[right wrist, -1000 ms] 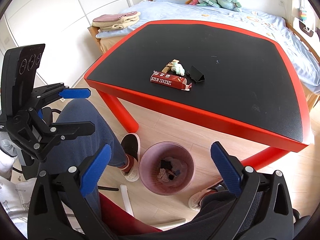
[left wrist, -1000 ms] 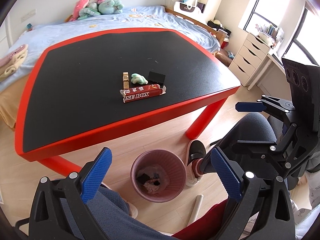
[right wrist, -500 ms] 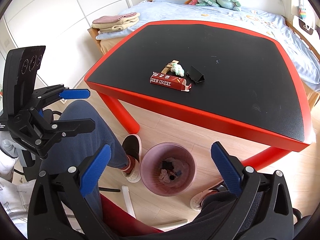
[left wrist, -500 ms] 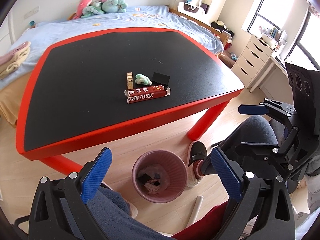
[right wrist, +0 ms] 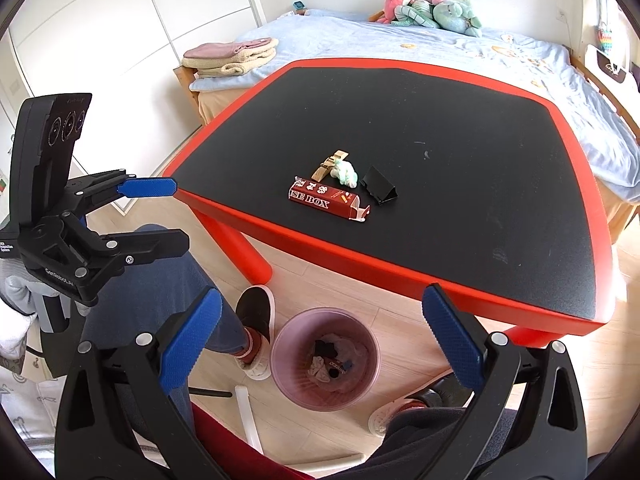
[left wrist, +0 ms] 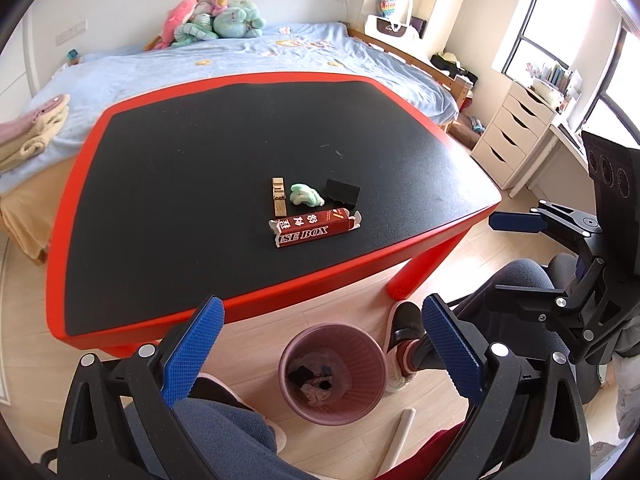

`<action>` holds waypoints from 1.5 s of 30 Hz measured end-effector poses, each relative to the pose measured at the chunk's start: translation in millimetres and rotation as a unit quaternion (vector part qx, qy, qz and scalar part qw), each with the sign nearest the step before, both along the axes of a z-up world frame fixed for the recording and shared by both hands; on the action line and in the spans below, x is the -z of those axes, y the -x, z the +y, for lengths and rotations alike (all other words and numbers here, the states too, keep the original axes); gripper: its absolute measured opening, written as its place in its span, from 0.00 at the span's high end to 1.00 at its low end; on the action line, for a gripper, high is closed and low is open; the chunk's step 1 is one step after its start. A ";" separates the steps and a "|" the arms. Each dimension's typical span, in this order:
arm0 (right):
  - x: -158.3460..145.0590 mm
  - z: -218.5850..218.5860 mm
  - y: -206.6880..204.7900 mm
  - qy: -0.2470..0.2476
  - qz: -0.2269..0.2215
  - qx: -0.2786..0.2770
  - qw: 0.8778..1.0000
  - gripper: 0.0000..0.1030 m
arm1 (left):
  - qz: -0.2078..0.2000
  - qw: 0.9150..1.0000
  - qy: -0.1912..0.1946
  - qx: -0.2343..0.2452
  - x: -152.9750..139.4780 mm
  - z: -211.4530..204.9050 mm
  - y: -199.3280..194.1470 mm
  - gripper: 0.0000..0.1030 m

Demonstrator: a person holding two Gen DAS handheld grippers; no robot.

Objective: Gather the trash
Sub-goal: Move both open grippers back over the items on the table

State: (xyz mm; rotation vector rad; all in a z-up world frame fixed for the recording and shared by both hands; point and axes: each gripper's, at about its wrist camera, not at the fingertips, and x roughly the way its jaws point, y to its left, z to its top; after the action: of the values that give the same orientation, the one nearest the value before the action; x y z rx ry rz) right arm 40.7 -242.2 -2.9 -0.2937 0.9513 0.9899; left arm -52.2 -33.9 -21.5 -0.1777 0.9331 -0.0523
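Observation:
Four pieces of trash lie together on the black table (left wrist: 180, 184): a dark red box (left wrist: 315, 227) (right wrist: 327, 197), a tan wooden piece (left wrist: 279, 196) (right wrist: 329, 165), a crumpled pale green wad (left wrist: 306, 194) (right wrist: 345, 172) and a black folded card (left wrist: 341, 191) (right wrist: 379, 187). A pink bin (left wrist: 332, 372) (right wrist: 325, 358) with scraps inside stands on the floor below the table's near edge. My left gripper (left wrist: 322, 350) (right wrist: 154, 216) and my right gripper (right wrist: 320, 346) (left wrist: 520, 256) are both open and empty, held above the bin and short of the table.
The table has a red rim (left wrist: 352, 264) and red legs (right wrist: 236, 244). The person's knees and shoes (left wrist: 404, 320) flank the bin. A bed (left wrist: 240, 60) with plush toys lies behind the table. A white drawer unit (left wrist: 516, 124) stands at the right.
Both grippers have lifted and moved slightly toward the table; the trash sits nearer in both views. Both stay open and empty.

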 end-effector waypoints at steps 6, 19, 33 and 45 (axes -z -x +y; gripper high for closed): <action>-10.1 13.4 -23.5 0.002 -0.019 -0.004 1.000 0.04 | -0.004 1.000 -0.016 -0.004 -7.9 11.1 -27.8 0.07; -4.1 46.6 -79.6 0.029 -0.032 -0.011 0.999 0.04 | 0.035 0.999 -0.034 -0.010 12.8 31.0 -88.0 0.07; 27.4 69.3 -110.6 0.046 -0.010 -0.011 0.999 0.04 | 0.091 0.994 -0.051 -0.015 53.6 43.6 -126.5 0.07; 40.6 74.1 -122.6 0.050 0.002 -0.008 0.999 0.04 | 0.109 0.992 -0.060 -0.014 74.0 48.7 -140.2 0.07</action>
State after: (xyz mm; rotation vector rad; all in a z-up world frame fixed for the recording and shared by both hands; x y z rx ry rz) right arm 163.2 -168.2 -43.6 -0.3846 1.0048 0.9583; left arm 88.0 14.7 -95.4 -0.0854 1.1473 0.0501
